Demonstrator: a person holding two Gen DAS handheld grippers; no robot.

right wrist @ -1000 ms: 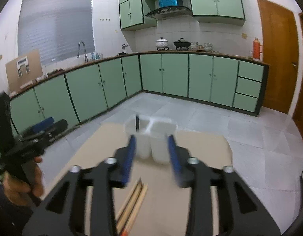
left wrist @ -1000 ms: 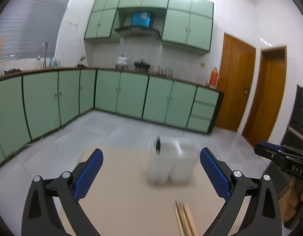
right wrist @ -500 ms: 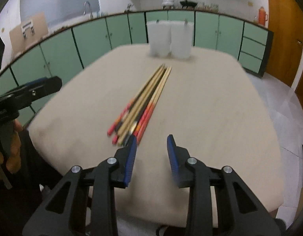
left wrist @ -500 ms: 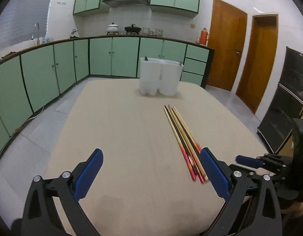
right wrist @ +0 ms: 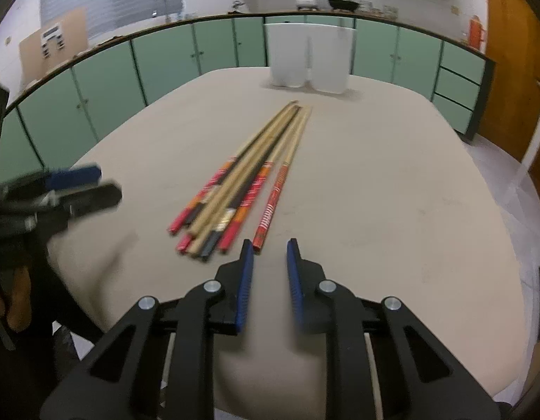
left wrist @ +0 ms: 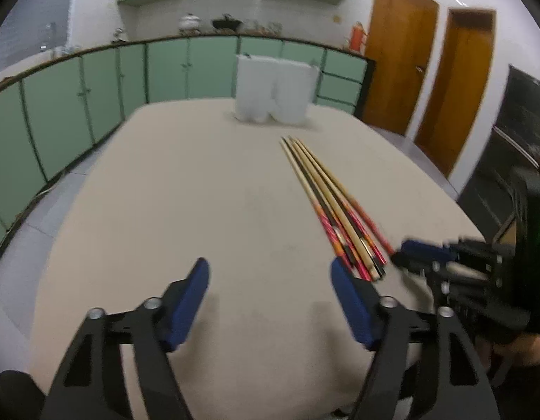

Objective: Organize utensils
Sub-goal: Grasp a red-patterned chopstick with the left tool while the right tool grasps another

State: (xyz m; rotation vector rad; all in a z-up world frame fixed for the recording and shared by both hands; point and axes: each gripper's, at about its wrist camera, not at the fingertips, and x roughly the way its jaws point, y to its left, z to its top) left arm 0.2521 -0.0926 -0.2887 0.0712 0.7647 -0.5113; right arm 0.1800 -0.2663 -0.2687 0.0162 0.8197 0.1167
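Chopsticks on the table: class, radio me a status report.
Left gripper and right gripper: jaws closing, nothing between them. Chopsticks bundled flat on the table, untouched. White holder upright at far edge. Path clear.

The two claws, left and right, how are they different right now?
The left claw stands wide apart, while the right claw is much narrower; both are closing. The left claw hangs over bare table beside the chopsticks, while the right claw sits just behind their red ends, lined up with the lone red chopstick. Both have blue pads and black arms, and neither holds anything.
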